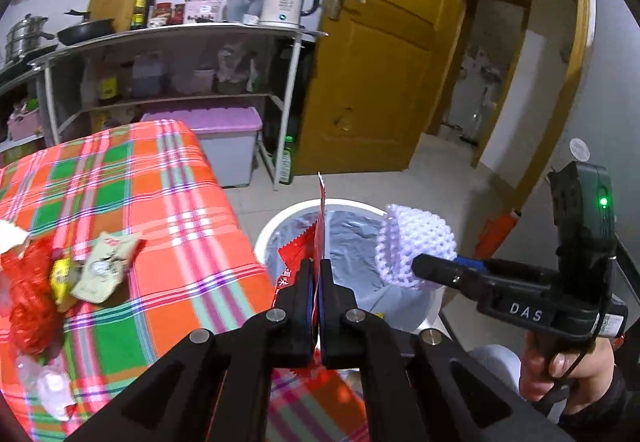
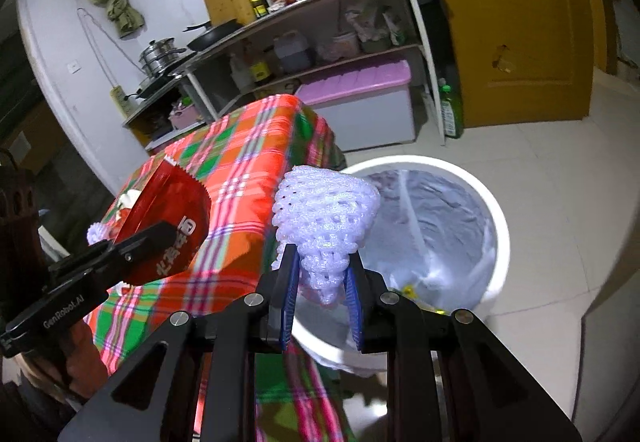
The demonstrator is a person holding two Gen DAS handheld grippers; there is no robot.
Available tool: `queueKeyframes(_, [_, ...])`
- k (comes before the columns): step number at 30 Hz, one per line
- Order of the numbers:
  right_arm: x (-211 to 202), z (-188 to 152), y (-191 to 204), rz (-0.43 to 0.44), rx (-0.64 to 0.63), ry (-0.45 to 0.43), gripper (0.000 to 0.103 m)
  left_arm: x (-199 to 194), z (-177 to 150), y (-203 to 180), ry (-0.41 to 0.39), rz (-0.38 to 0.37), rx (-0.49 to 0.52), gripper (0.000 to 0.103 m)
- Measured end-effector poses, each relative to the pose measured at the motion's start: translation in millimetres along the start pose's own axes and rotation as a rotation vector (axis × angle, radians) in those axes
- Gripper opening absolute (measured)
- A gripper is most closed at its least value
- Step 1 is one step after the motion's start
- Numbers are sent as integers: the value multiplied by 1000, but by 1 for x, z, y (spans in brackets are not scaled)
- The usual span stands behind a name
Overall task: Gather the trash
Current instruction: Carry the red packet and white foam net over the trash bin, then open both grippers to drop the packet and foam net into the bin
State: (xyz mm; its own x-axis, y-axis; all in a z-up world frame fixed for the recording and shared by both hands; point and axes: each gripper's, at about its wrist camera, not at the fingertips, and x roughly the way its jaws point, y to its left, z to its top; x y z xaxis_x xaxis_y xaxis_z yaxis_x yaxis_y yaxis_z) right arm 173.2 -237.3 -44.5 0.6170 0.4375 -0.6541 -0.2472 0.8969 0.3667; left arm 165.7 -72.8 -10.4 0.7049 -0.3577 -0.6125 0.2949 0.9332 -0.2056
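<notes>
- Landmark: a white bin (image 1: pixel 276 226) with a grey liner stands on the tiled floor, just beside the corner of the worktop (image 1: pixel 120 178) with its orange and green checked cloth.
- Left gripper (image 1: pixel 319 282): fingers pressed fully together on a flat red wrapper (image 1: pixel 320 226), held edge-on. In the right wrist view the wrapper (image 2: pixel 168 218) hangs over the worktop edge, beside the bin rather than above its mouth.
- Right gripper (image 2: pixel 322 282): fingers closed partway, pinching the narrow end of a white foam net (image 2: pixel 326 210). The net stands up from the fingers, over the bin's near rim.
- A hand (image 1: pixel 560 358) grips the right gripper's handle, to the right of the bin.
- Remaining trash on the worktop, well away from the bin: a red plastic bag (image 1: pixel 28 282), a pale packet (image 1: pixel 106 266), a yellow wrapper (image 1: pixel 60 274) and clear plastic scraps (image 1: pixel 48 386).
- Inside the bin, something small and yellow (image 2: pixel 408 288) lies low against the liner; it is too small to identify.
- Behind the bin: a metal shelf rack (image 1: pixel 168 38) and a yellow door (image 1: pixel 384 42).
</notes>
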Motion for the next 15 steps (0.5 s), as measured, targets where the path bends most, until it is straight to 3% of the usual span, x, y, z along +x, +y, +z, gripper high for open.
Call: queueKeyframes(15, [27, -7, -36, -49, 54, 98, 27, 65, -3, -16, 102, -37, 27, 1])
